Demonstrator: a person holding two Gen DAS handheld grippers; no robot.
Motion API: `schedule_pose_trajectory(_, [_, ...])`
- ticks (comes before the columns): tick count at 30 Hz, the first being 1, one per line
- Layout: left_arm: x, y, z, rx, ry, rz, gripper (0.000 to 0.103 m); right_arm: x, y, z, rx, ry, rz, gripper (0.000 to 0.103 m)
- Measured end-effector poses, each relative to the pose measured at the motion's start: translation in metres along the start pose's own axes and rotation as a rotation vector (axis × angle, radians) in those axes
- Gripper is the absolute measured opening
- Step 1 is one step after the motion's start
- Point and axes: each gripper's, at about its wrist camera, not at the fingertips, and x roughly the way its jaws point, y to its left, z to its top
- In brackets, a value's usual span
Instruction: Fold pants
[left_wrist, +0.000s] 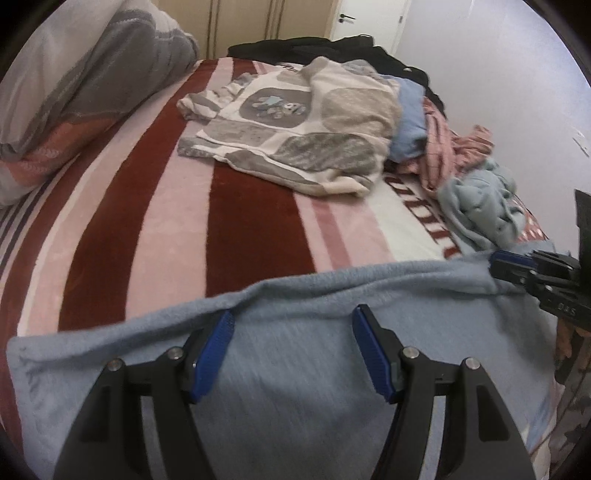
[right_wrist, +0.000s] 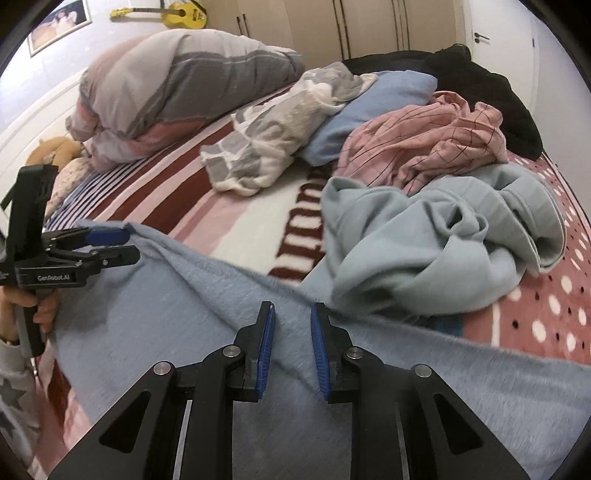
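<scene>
Light blue pants (left_wrist: 295, 369) lie spread across the near edge of the bed; they also show in the right wrist view (right_wrist: 166, 314). My left gripper (left_wrist: 293, 321) is open, with its blue pads just above the pants near their far folded edge. It shows from the side in the right wrist view (right_wrist: 122, 245). My right gripper (right_wrist: 291, 314) is open with a narrow gap, over a raised ridge of the pants. It shows from the side in the left wrist view (left_wrist: 498, 264) at the pants' right corner.
The striped blanket (left_wrist: 166, 221) covers the bed. A patterned folded garment (left_wrist: 295, 133) and a pile of clothes lie beyond: pale blue sweatshirt (right_wrist: 443, 240), pink checked cloth (right_wrist: 424, 144), black garment (right_wrist: 498, 99). A large pillow (right_wrist: 177, 88) lies at the left.
</scene>
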Motion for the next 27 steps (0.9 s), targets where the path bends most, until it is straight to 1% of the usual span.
schedule_pose_trajectory(2, [0.003, 0.002, 0.003, -0.016, -0.002, 0.010, 0.063, -0.002, 0.001, 0.001, -0.005, -0.004, -0.002, 0.015])
schedule_pose_trajectory(5, [-0.003, -0.002, 0.002, -0.014, -0.009, 0.012, 0.063, -0.018, 0.002, -0.002, -0.011, -0.026, 0.008, 0.016])
schedule_pose_trajectory(7, [-0.013, -0.010, -0.002, 0.008, -0.018, -0.013, 0.065, -0.033, 0.000, -0.007, -0.015, -0.038, 0.005, 0.019])
schedule_pose_trajectory(9, [-0.023, -0.019, -0.006, 0.026, -0.034, -0.035, 0.069, -0.052, -0.007, -0.016, -0.021, -0.054, -0.021, 0.031])
schedule_pose_trajectory(12, [-0.038, -0.037, -0.013, 0.046, -0.057, -0.088, 0.071, -0.073, -0.024, -0.029, -0.002, -0.053, -0.049, 0.033])
schedule_pose_trajectory(15, [-0.044, -0.058, -0.018, 0.070, -0.067, -0.131, 0.071, -0.090, -0.045, -0.050, 0.030, -0.018, -0.057, 0.033])
schedule_pose_trajectory(19, [-0.043, -0.086, -0.025, 0.099, -0.064, -0.165, 0.071, -0.089, -0.062, -0.075, 0.054, 0.053, -0.044, 0.033])
schedule_pose_trajectory(21, [-0.037, -0.097, -0.028, 0.110, -0.053, -0.178, 0.071, -0.083, -0.068, -0.084, 0.066, 0.066, -0.068, 0.033])
schedule_pose_trajectory(24, [-0.028, -0.107, -0.032, 0.122, -0.038, -0.179, 0.071, -0.077, -0.082, -0.084, 0.095, 0.030, -0.078, 0.031])
schedule_pose_trajectory(27, [-0.017, -0.112, -0.035, 0.132, -0.014, -0.170, 0.071, -0.075, -0.100, -0.071, 0.128, -0.017, -0.126, 0.031])
